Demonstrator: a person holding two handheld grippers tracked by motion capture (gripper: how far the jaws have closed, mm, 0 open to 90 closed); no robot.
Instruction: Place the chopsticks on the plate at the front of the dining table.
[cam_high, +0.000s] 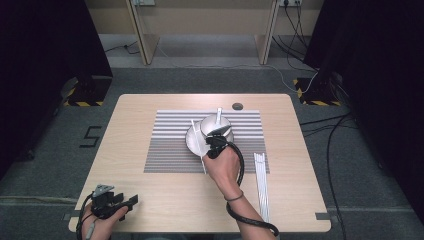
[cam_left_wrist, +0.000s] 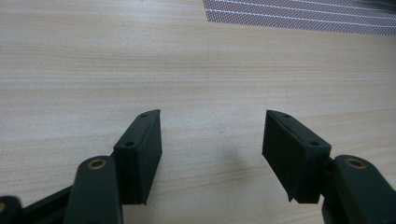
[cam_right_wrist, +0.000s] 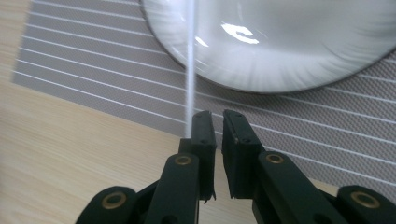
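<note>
White stick (cam_high: 198, 145) is what the right gripper (cam_high: 215, 142) is fussing with. It's a long, thin, flat-looking strip, plain white, lying slantwise with its far end up over the rim of the metal bowl (cam_high: 210, 132) and its near end down on the striped mat (cam_high: 165, 150) towards the person. In the right gripper view the stick (cam_right_wrist: 190, 70) runs up just beside the outside of one jaw, across the mat (cam_right_wrist: 93, 84) and over the edge of the shiny bowl (cam_right_wrist: 280, 42), a bit blurred. That gripper (cam_right_wrist: 218, 114) has its jaws only a sliver apart with nothing pinched in the slit, so the stick sits next to the claw, not in it. My guess on handling: very light, probably a bit bendy along its length, smooth enough to slide, and easy to flick off the bowl rim if nudged sideways. I'd grab it across the narrow width near the low end, where it's close to the mat, rather than out at the tip. A second stick (cam_high: 219, 112) pokes up from the bowl's far side, and a bundle of spare sticks (cam_high: 261, 185) lies at the table's right edge. The left gripper (cam_high: 117, 202) is parked near the front-left corner of the table (cam_high: 150, 105), and its own view shows the claw (cam_left_wrist: 212, 126) spread wide over bare wood, holding nothing.
</note>
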